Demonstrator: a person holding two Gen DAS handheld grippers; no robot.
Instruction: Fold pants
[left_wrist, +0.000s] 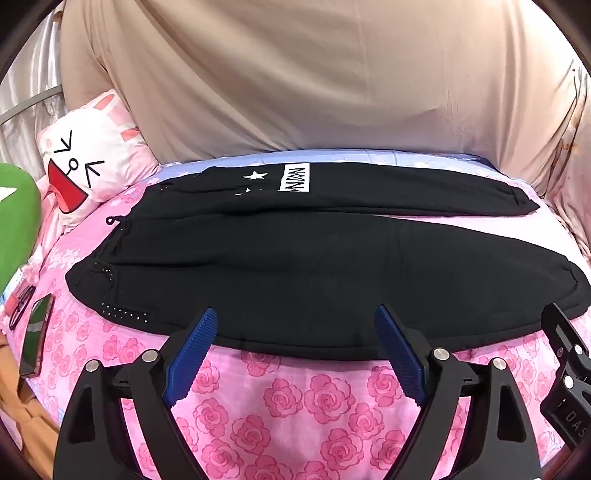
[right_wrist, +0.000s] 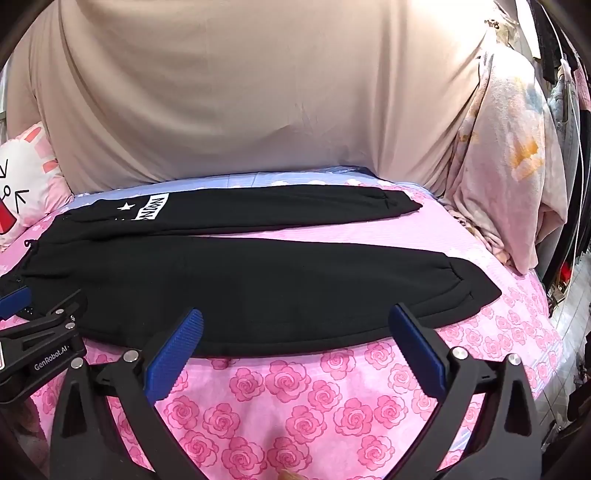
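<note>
Black pants (left_wrist: 280, 266) lie flat across the pink rose bedsheet (left_wrist: 295, 398), legs apart. My left tongs (left_wrist: 295, 332) and right tongs (right_wrist: 299, 328) hover spread wide at the near edge, holding nothing.

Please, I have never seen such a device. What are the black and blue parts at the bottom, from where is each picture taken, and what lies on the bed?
A person carries a tool in each hand; each has a camera looking along its fingers. The left hand-held gripper and right hand-held gripper are both open and hold nothing. Their blue fingers hover at the near edge of black pants, spread flat on a pink rose bedsheet. A bunny pillow lies at the left.
</note>
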